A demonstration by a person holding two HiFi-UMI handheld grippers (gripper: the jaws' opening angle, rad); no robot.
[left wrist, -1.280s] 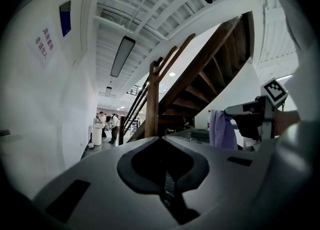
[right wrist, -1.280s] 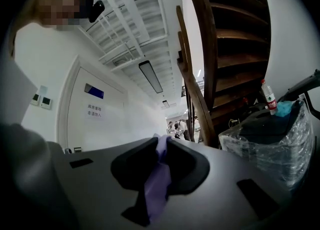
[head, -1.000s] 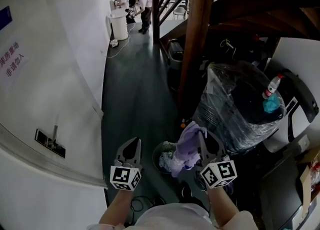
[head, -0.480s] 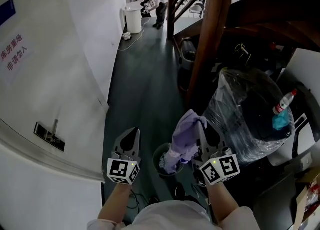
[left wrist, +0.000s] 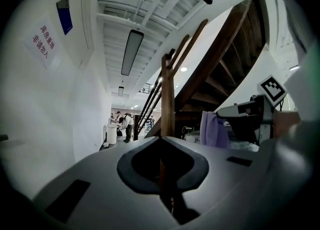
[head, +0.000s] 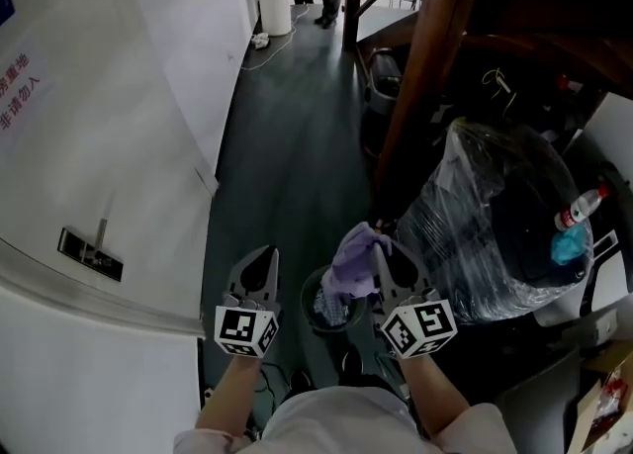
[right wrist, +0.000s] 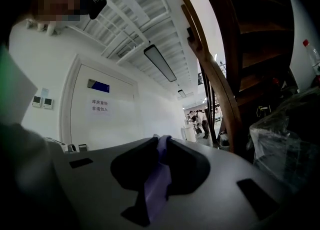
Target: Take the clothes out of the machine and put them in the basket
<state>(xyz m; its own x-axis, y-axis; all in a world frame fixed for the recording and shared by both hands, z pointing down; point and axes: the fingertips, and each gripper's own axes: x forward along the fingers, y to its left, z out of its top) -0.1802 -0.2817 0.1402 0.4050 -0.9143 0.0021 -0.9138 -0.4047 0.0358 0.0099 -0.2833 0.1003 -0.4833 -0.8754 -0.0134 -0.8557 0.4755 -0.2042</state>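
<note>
One purple cloth (head: 353, 264) pinched in right gripper (head: 383, 252) (over the basket (head: 309, 297)), left gripper (head: 261, 260) jaws together, empty

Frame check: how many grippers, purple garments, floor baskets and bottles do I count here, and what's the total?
grippers: 2 (left gripper, right gripper)
purple garment: 1, clamped in the right gripper's fingers
basket: 1
bottle: 1
total: 5
</note>
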